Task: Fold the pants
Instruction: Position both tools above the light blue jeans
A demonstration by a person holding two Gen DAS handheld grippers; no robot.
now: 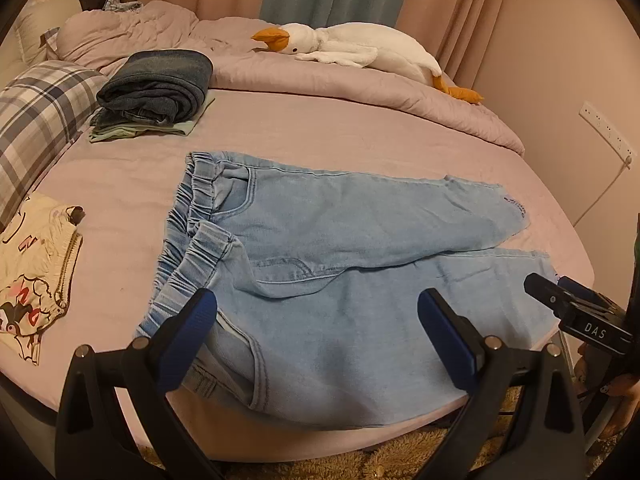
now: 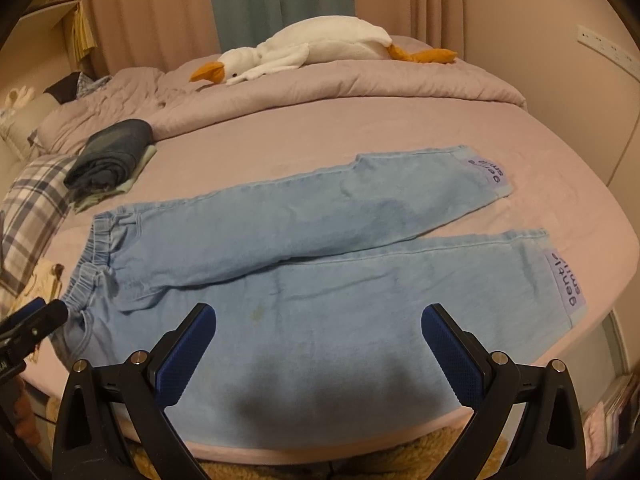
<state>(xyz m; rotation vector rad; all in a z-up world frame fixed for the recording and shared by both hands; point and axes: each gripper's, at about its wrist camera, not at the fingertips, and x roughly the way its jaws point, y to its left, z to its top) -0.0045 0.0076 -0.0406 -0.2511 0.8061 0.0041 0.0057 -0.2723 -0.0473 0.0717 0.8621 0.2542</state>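
You're working in dim, warm indoor light with a pinkish-orange cast. Both fisheye views bend hard at the rim, curving the bed [image 1: 360, 128] edges, and black vignette fills the corners. A soft dark shadow lies on the pants [image 2: 320, 288] at the bed's near edge. Detail is soft and grainy; no glare.

Left gripper [image 1: 318, 322] and right gripper [image 2: 319, 336] side by side, jaws spread wide, both empty.
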